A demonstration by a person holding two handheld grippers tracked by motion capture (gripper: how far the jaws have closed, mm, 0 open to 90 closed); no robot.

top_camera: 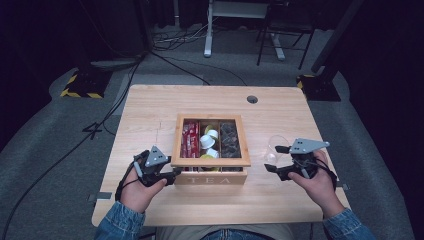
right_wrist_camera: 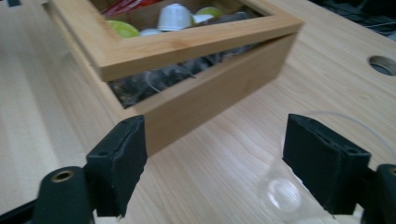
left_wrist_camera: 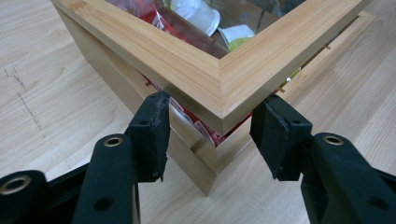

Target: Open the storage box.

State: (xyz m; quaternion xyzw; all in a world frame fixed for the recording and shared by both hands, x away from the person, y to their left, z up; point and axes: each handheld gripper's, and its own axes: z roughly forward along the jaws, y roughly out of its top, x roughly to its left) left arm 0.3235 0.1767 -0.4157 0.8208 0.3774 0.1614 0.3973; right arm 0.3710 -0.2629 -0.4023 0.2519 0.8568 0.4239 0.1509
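Left jaws clamp the lid (left_wrist_camera: 219, 79) corner at seven o'clock of the box (top_camera: 210, 177); right gripper (right_wrist_camera: 243, 163) open, empty. Lid stiff, light, glazed: grip the frame.

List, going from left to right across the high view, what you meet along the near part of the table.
left gripper shut on the lid's corner → wooden tea box → clear plastic cup → right gripper, jaws open
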